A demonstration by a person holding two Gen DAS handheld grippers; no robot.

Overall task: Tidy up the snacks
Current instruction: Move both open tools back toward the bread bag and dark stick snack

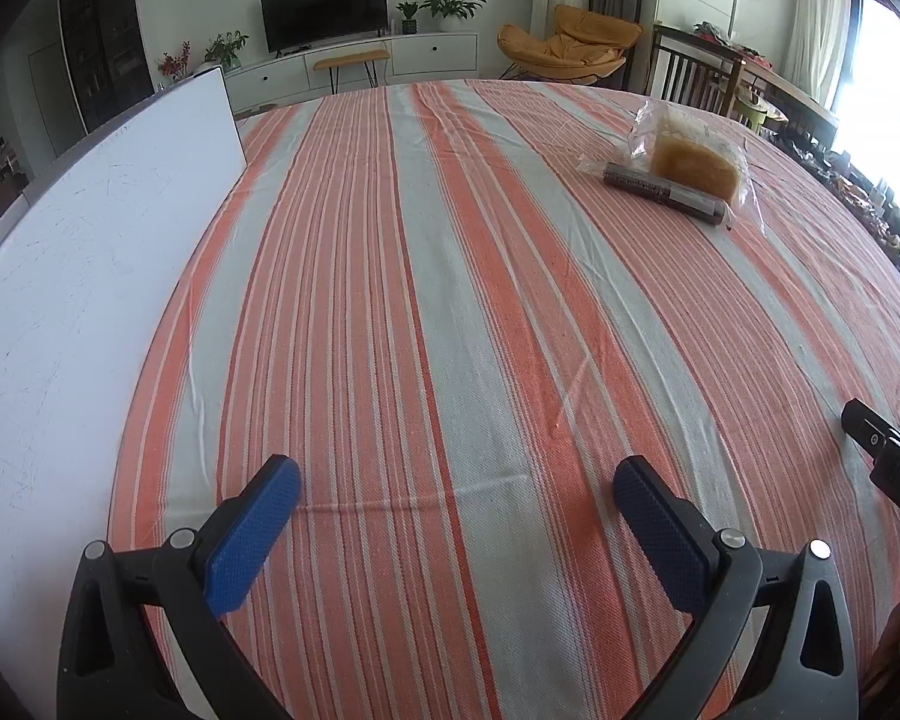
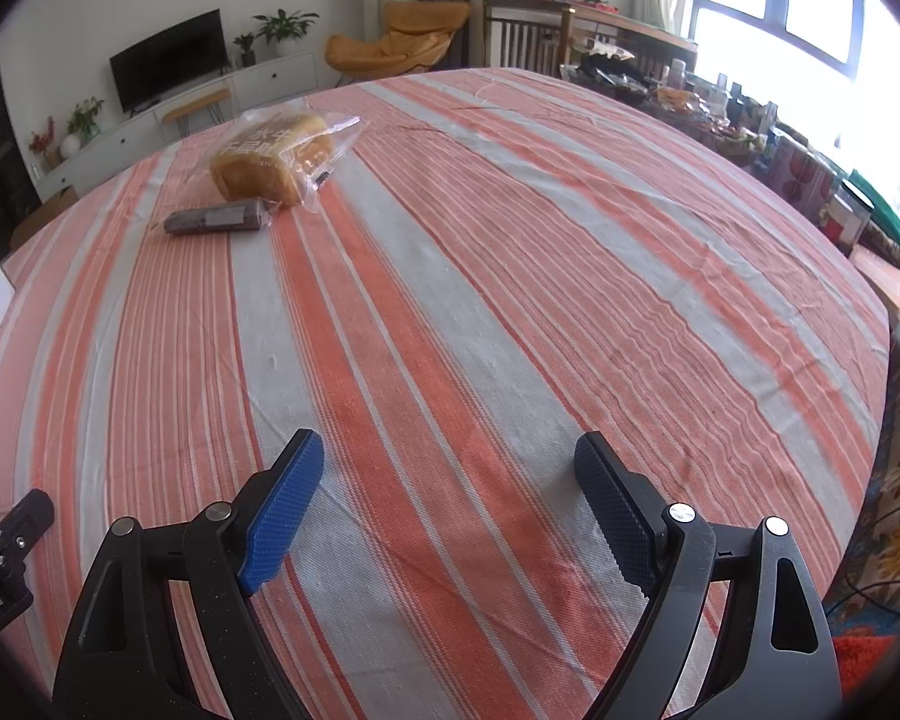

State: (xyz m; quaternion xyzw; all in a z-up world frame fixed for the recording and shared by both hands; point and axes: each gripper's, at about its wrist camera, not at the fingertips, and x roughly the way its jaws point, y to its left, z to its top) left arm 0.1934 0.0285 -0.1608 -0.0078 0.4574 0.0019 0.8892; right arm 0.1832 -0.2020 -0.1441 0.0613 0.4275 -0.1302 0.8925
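At the bottom of each wrist view, the left tool [image 1: 456,483] and the right tool [image 2: 448,456], both black-framed with blue ribbed pads, stood released and spread wide over the orange, grey and white striped cloth of the tabletop [image 2: 480,312], nothing between their jaws. A bare white board [image 1: 90,228] lay along the left of the left view.

Well beyond both tools, in the upper right of the left view and the upper left of the right view, lay the snacks. Nearest was a slim dark-brown foil-wrapped bar [image 1: 663,191] [image 2: 216,219], probably light and stiff, its slick wrapper likely to slip; a pinch across its middle looked best. Touching it from behind sat a golden-brown loaf of bread in a clear crinkled plastic bag [image 1: 696,159] [image 2: 270,162], seemingly light, soft and easily crushed. A gentle hold across the loaf, or on the bag's loose end, appeared safest.
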